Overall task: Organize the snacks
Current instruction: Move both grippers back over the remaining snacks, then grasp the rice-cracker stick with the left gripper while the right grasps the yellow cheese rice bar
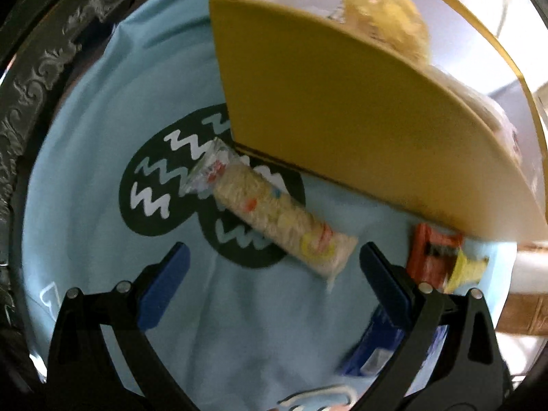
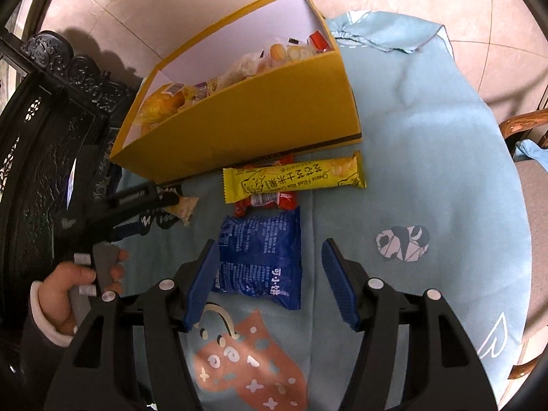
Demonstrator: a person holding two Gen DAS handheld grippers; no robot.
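A yellow cardboard box stands open on the light blue cloth with several wrapped snacks inside. In front of it lie a yellow bar, a red packet and a blue packet. My right gripper hangs open over the blue packet, its pads clear of it. A rice cracker bar in a clear wrapper lies by the box. My left gripper is open just short of the bar, nothing between its fingers. The right wrist view shows this left gripper held by a hand.
Dark carved wooden furniture stands close on the left, beyond the cloth's edge. A wooden chair is at the right. Tiled floor shows behind the box. In the left wrist view the red packet and blue packet lie right of the gripper.
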